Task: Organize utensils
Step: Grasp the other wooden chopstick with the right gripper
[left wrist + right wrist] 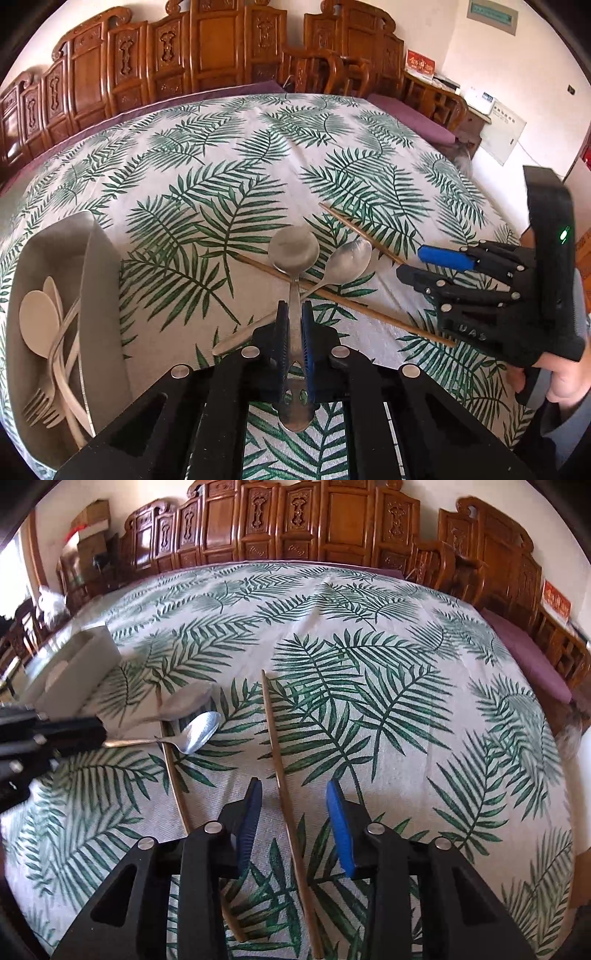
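A: Far left on the desk (207, 155) — the grey tray (99, 280). Why's it parked there?

B: Drop-off bin, I'd say. Pale spoons (37, 317) and forks (40, 406) lie inside, so sorted pieces go there.

A: Left gripper (294, 332)?

B: Jaws clamped on the handle of a steel spoon (293, 251), bowl pointing away. Gripping at the handle keeps the bowl clear for tipping into the tray, probably.

A: Just right of it?

B: A second steel spoon (347, 258) lying across a chopstick (332, 295), which runs under both spoons. Whether the held spoon is off the cloth I can't tell.

A: Further right?

B: The other chopstick (284, 794) — it runs near to far between the right gripper (293, 805) pads. Jaws apart, neither pad touching the stick. Straddling it lengthwise sets up a side pinch.

A: Risk?

B: A thin stick flat on cloth — it could roll or slip out as the jaws come together. A person's hand (565, 380) shows at the right edge, holding that gripper.
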`<state>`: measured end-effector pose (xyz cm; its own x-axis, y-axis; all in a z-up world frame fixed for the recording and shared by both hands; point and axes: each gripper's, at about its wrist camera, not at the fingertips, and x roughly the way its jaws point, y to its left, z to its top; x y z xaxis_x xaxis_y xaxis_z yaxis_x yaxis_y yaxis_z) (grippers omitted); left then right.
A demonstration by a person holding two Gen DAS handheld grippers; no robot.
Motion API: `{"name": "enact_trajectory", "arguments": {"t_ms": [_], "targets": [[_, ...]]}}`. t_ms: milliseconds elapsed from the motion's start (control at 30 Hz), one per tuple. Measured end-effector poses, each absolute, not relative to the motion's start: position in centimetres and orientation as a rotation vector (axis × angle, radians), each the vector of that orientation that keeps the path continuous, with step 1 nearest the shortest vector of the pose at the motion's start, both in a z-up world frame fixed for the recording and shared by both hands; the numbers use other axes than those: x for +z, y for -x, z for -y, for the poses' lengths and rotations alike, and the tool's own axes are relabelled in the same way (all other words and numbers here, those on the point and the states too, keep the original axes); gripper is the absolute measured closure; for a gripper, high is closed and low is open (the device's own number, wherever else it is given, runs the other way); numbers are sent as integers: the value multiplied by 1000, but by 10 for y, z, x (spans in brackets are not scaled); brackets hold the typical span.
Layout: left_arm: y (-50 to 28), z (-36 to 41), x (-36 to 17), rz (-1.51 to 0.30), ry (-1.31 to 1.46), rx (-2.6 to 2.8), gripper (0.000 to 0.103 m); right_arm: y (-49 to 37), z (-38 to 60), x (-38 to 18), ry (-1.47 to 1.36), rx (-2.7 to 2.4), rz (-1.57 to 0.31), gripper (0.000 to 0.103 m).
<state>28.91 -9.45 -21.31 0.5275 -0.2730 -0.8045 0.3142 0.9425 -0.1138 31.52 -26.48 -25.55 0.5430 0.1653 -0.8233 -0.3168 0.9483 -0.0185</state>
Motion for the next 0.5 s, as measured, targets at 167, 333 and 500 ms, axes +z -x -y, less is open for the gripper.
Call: {"name": "enact_trajectory", "arguments": {"t_ms": [167,333,500], "targets": [[-287,88,-205,-937,-35,-357,97,-314,263,-255,195,303,-965,82],[-288,84,-210,-953,-36,-348,97,-311,262,-255,217,315,-974,97],[-284,81,-202,-929,-39,-348,97,-310,266,-248,199,314,-960,97]]}}
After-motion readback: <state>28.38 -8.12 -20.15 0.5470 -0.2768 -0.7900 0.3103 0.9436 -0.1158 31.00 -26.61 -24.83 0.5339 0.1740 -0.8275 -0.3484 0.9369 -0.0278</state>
